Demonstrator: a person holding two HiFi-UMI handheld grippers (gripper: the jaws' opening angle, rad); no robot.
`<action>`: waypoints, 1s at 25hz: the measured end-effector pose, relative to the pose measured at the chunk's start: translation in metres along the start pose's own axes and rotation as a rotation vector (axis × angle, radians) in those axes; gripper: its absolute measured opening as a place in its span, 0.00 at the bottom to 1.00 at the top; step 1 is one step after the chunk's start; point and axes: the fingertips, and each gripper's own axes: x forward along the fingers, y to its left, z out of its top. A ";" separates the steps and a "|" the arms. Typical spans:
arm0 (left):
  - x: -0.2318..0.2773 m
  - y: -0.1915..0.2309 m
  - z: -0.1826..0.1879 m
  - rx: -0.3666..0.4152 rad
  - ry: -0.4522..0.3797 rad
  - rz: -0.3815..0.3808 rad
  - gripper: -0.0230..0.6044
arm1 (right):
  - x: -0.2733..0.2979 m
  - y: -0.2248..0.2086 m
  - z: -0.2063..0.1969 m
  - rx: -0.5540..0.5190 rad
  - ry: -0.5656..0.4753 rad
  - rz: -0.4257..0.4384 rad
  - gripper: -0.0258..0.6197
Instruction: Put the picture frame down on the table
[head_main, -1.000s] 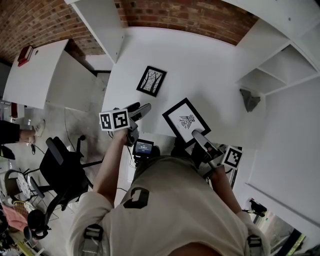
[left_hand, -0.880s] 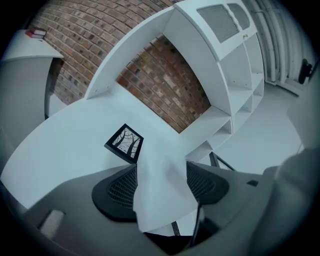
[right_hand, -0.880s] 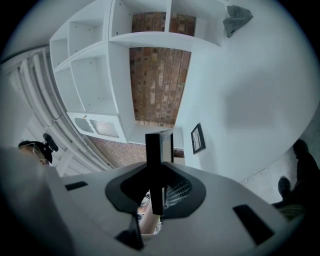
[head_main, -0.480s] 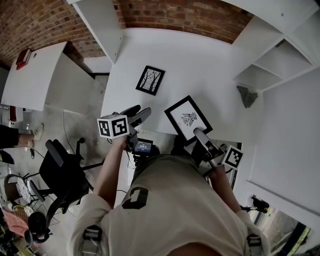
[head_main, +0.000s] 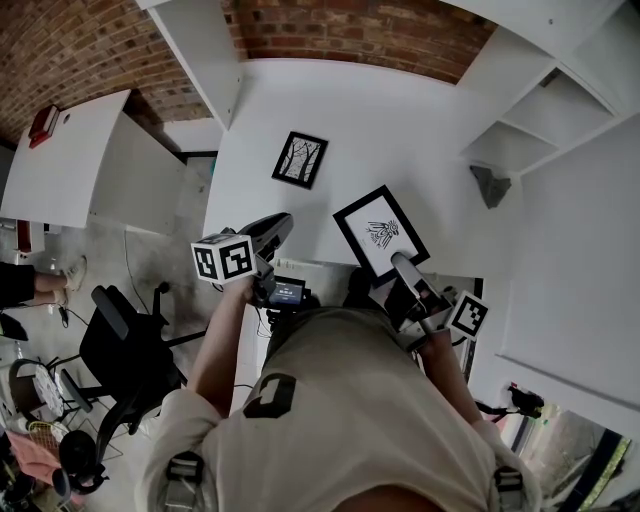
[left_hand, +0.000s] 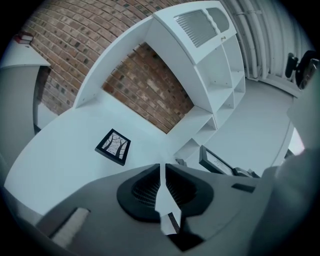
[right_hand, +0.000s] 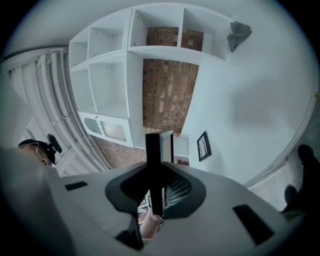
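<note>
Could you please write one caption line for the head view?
Right claw holds a picture frame over the white table.

The head view looks steeply down from above the person onto the table, while both gripper views sit low at its near edge, facing the brick wall and shelves, the right one rolled sideways; all three share the tree frame.
</note>
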 end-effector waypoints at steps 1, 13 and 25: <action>-0.003 0.001 -0.002 0.003 0.002 0.005 0.08 | 0.000 0.002 -0.002 -0.004 -0.005 0.004 0.12; -0.034 -0.001 -0.021 -0.014 0.016 -0.022 0.05 | -0.010 0.020 -0.020 -0.061 -0.084 0.009 0.12; -0.052 0.008 -0.041 -0.059 0.038 -0.031 0.05 | -0.010 0.032 -0.021 -0.101 -0.133 -0.003 0.12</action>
